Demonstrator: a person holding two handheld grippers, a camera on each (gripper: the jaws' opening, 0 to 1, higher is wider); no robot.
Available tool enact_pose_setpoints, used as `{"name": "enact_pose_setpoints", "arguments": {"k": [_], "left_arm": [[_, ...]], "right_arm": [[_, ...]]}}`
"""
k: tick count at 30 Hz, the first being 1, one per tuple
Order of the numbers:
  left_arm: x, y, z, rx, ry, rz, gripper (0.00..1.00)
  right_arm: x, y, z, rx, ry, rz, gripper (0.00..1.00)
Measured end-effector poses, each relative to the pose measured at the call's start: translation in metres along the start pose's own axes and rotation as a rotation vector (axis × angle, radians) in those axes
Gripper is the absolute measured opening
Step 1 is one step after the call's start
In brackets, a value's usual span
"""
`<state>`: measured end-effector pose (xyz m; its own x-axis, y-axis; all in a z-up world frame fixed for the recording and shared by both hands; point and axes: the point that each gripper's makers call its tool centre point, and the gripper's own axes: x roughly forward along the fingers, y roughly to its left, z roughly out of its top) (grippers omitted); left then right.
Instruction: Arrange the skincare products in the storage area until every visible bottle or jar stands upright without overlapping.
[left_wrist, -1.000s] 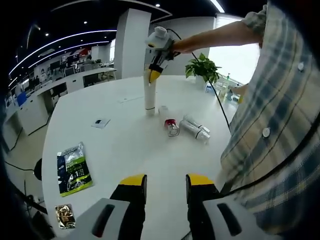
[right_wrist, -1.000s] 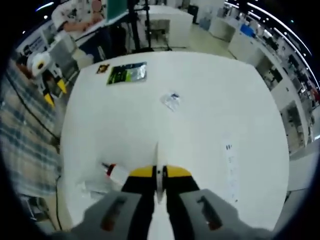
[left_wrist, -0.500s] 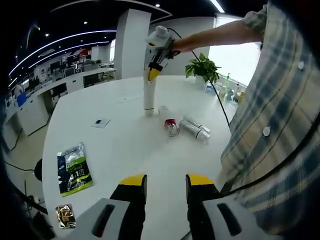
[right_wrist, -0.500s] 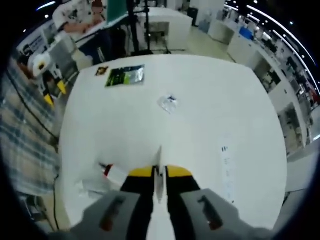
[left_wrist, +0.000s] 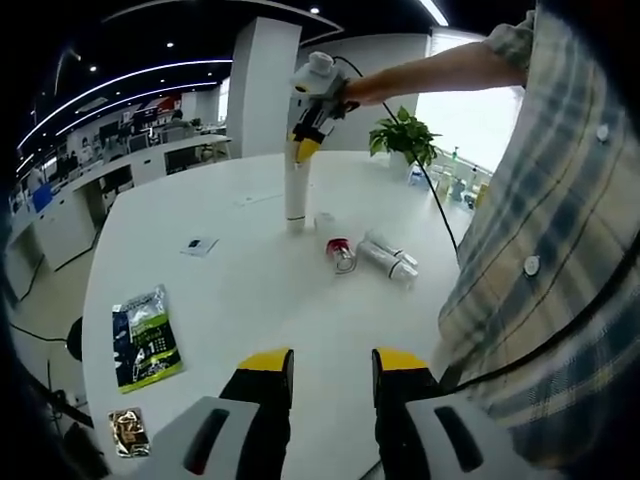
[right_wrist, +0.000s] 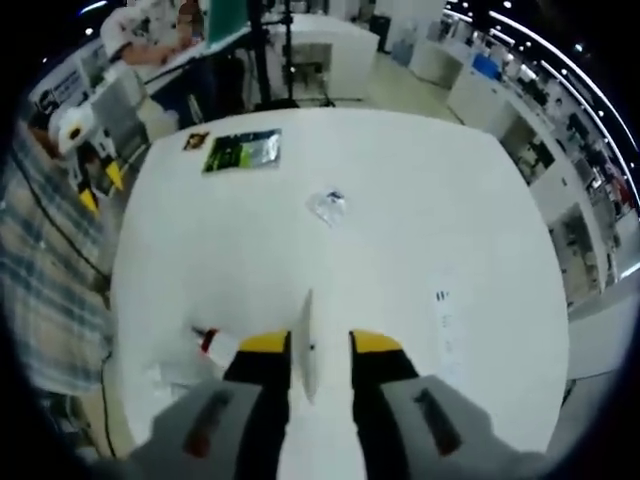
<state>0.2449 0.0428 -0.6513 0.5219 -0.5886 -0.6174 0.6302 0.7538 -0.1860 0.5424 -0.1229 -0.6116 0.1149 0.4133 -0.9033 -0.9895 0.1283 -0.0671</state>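
A tall white tube (left_wrist: 294, 195) stands upright on the white table (left_wrist: 240, 280). My right gripper (left_wrist: 300, 152) hovers at its top. In the right gripper view the tube's flat top (right_wrist: 307, 340) sits between the spread jaws of the right gripper (right_wrist: 320, 342), with a gap on each side. A red-capped bottle (left_wrist: 340, 253) and two white bottles (left_wrist: 388, 258) lie on their sides right of the tube, and a small clear jar (left_wrist: 324, 220) stands beside it. My left gripper (left_wrist: 332, 360) is open and holds nothing, low over the near table edge.
A green packet (left_wrist: 146, 340), a small gold packet (left_wrist: 127, 430) and a clear sachet (left_wrist: 200, 243) lie on the table's left part. A potted plant (left_wrist: 405, 135) stands at the far edge. A person's checked shirt (left_wrist: 540, 250) is at the right.
My right gripper's jaws, shut on the tube's top before, have spread apart and let it go. The tube stays upright. The left gripper has not moved.
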Motion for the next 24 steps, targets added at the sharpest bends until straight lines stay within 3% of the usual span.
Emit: {"name": "enact_pose_setpoints", "arguments": {"k": [5, 13, 20, 24], "left_arm": [[0.002, 0.000, 0.001, -0.008, -0.002, -0.002, 0.32], [0.013, -0.007, 0.004, 0.008, 0.011, -0.032, 0.32], [0.022, -0.010, 0.010, 0.042, 0.032, -0.066, 0.35], [0.027, -0.012, 0.015, 0.055, 0.045, -0.088, 0.38]], "right_arm": [[-0.012, -0.002, 0.013, 0.043, -0.104, -0.041, 0.43], [-0.046, 0.005, 0.033, 0.120, -0.282, -0.091, 0.55], [-0.081, 0.028, 0.040, 0.175, -0.435, -0.135, 0.61], [-0.096, 0.038, 0.040, 0.176, -0.475, -0.182, 0.65]]}}
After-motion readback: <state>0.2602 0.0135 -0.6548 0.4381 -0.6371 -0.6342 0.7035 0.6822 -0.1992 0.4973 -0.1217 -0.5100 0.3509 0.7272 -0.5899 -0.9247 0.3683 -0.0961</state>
